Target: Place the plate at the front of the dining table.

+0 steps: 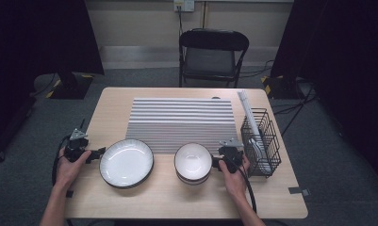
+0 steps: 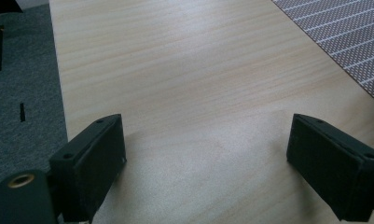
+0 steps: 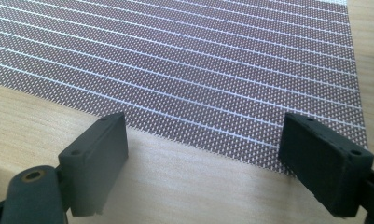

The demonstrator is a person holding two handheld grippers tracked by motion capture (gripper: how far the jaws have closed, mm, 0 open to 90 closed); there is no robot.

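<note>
Simply white, dark-rimmed plate (image 1: 126,163)

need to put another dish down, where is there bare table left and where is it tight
Bare wood runs along the near edge of the table, below the plate and the bowl. A narrower strip lies left of the striped mat. It is crowded on the right, where the bowl, the right gripper and the wire rack sit close.

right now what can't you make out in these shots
- Rack contents, high view: white pieces stand behind its wires, too small to name or count.
- Bowl, high view: it looks stacked on another, but the rim hides how many lie under it.
- Small dark thing at the mat's far edge, high view: too small to identify.
</note>
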